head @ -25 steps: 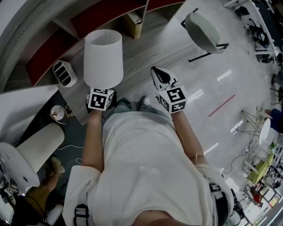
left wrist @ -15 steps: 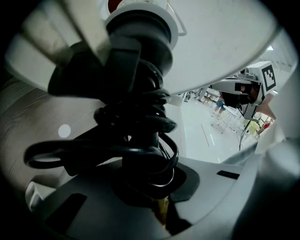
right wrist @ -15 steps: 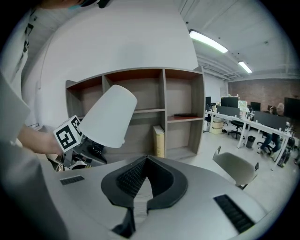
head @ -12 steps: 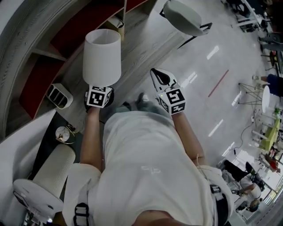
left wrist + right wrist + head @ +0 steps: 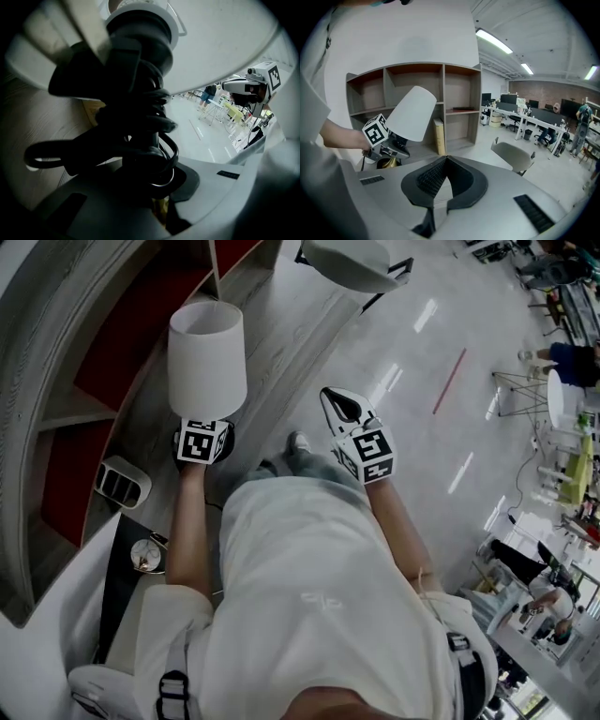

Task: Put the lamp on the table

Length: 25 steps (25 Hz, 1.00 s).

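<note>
Lamp up off the floor, white shade, held beside the shelf unit. Left gripper pinches its dark, cord-wound stem. Right gripper has jaws pressed together, nothing between them. Count: one lamp, two grippers, one grey chair ahead.

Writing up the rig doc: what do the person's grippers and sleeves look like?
Both match. The left gripper and right gripper have pale grey shells, and black pads line the fingers, visibly ribbed in the right gripper view. Each carries a cube with black-and-white square markers. The person wears a white short-sleeved T-shirt, forearms uncovered.
</note>
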Each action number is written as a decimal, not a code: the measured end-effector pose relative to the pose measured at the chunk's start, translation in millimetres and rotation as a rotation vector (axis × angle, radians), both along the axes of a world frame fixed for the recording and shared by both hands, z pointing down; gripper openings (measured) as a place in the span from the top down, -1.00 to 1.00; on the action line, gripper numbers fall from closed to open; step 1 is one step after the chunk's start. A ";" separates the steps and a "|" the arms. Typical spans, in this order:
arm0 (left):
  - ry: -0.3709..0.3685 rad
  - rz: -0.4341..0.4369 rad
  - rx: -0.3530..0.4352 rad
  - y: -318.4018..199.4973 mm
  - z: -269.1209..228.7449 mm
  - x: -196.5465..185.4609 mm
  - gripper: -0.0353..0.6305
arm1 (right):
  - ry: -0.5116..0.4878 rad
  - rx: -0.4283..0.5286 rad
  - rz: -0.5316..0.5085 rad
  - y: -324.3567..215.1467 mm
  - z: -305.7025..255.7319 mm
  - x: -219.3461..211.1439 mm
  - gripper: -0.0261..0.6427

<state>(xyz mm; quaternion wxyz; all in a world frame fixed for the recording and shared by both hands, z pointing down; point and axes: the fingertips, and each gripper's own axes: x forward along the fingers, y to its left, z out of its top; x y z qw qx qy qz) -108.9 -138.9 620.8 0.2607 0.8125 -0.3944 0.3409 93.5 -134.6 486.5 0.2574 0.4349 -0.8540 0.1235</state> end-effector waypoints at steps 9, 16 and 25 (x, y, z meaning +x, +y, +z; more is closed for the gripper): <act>0.001 0.082 0.040 -40.4 3.7 21.4 0.81 | 0.021 -0.014 0.072 -5.0 1.4 24.1 0.84; 0.021 0.092 0.063 -56.2 10.7 36.2 0.81 | 0.035 -0.020 0.104 -5.7 3.4 40.1 0.84; 0.012 0.116 0.073 -50.9 23.2 44.0 0.80 | 0.037 -0.027 0.111 -6.9 3.3 50.7 0.84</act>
